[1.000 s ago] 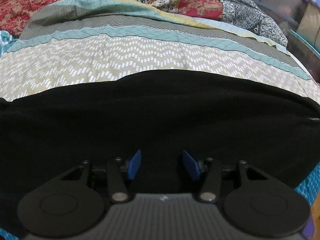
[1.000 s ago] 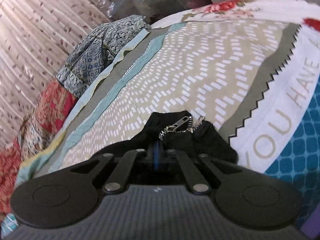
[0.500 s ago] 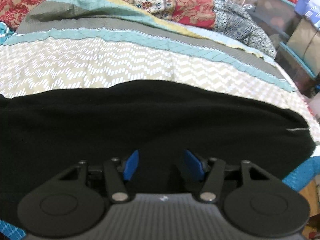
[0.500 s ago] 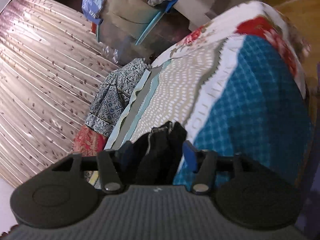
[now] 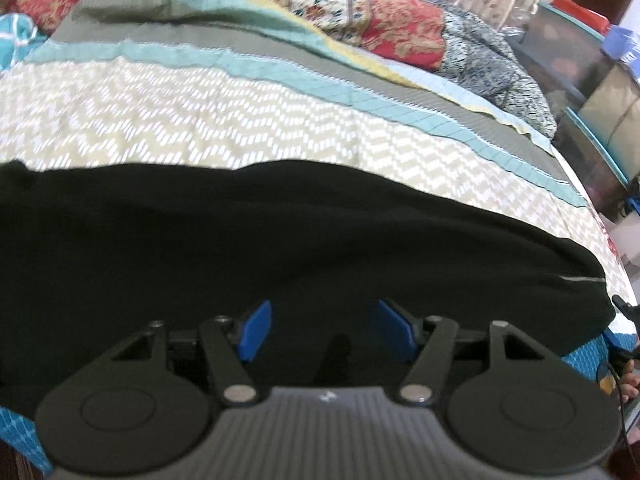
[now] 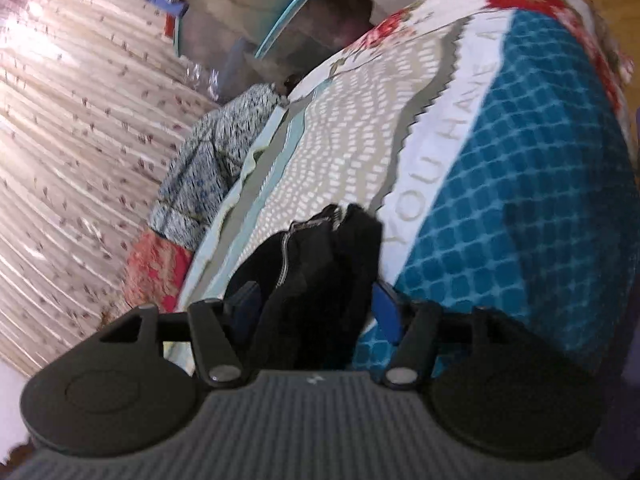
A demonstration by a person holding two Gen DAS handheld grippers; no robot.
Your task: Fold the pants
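The pants (image 5: 280, 248) lay spread along the near edge of the bed (image 5: 240, 120), one end bunched toward its corner. Piled quilts (image 5: 380, 16) sat along the far edge.

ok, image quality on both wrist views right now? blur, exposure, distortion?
Left wrist: slight motion blur, bed bowed by fisheye, black pants crushed to a featureless dark mass, patterned bedspread readable. Right wrist: heavier motion smear, horizon rolled, pleated curtain with blown glare; zipper on the pants soft but visible.
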